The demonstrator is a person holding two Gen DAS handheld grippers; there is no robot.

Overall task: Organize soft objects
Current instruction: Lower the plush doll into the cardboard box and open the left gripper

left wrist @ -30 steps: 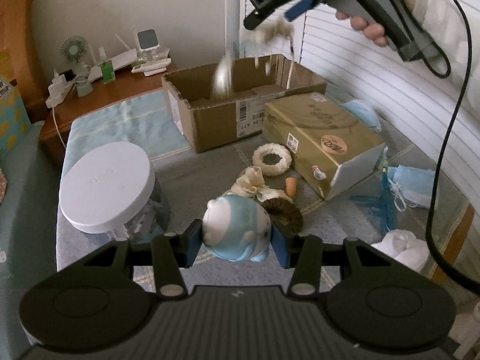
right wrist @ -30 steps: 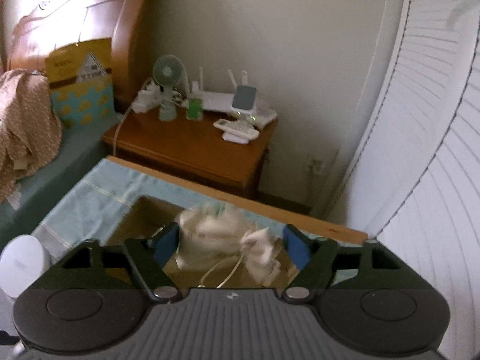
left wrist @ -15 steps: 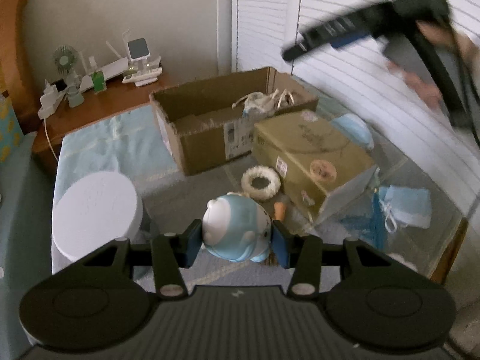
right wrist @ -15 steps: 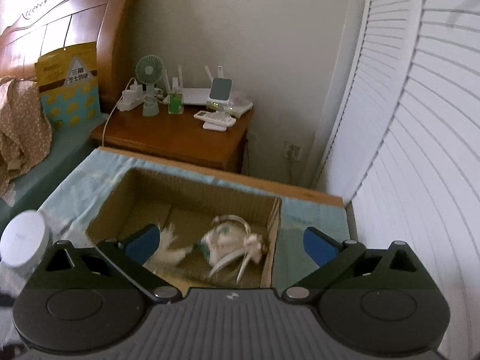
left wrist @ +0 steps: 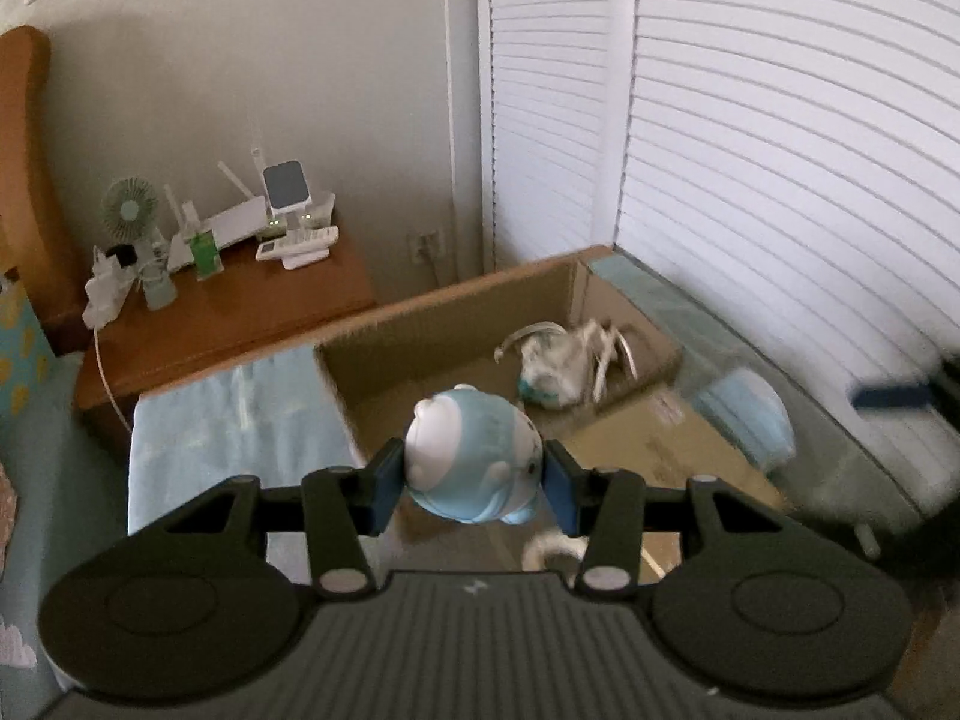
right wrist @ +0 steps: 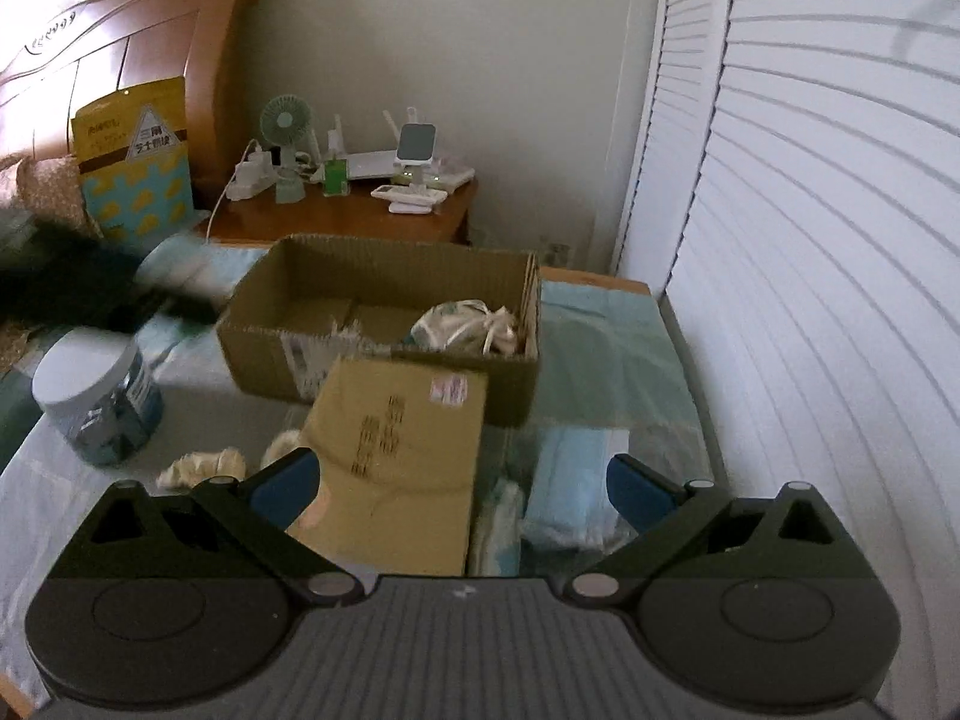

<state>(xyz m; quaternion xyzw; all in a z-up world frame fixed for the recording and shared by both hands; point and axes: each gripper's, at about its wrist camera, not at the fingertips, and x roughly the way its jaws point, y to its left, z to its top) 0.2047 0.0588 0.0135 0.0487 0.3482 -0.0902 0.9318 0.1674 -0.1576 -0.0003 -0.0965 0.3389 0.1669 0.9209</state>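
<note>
left hand-held gripper (left wrist: pixel 473 474): closed on a blue-and-white plush toy (left wrist: pixel 471 459), which is pinched between the two blue pads and held above the near wall of the cardboard box (left wrist: pixel 456 324).
right hand-held gripper (right wrist: pixel 459 489): spread wide, nothing held between the blue pads; it is seen over the tan package (right wrist: pixel 396 456) and the light-blue masks (right wrist: pixel 570 480).
cardboard box: open-topped, set on the surface (right wrist: pixel 606 360) near the louvred doors (right wrist: pixel 810 240); a shipping label is seen on its front wall in the right wrist view.
cream fabric bundle (left wrist: pixel 564 363): found inside the box, against its right end, with loops or straps sticking out; blurred in the left wrist view.
tan package: laid just in front of the box, a printed label on its top.
light-blue masks: lying to the right of the tan package, on the surface.
cream soft pieces (right wrist: pixel 201 467): left on the surface to the left of the tan package; details are too blurred to tell.
white-lidded jar (right wrist: pixel 96 402): stood upright on the surface, left of the box.
nightstand (right wrist: pixel 360 219): placed behind the box, carrying a small green fan (right wrist: pixel 285 120), a router and other small devices.
headboard (right wrist: pixel 114 66): seen at the far left, with a yellow-and-blue bag (right wrist: pixel 135 162) leaned against it.
</note>
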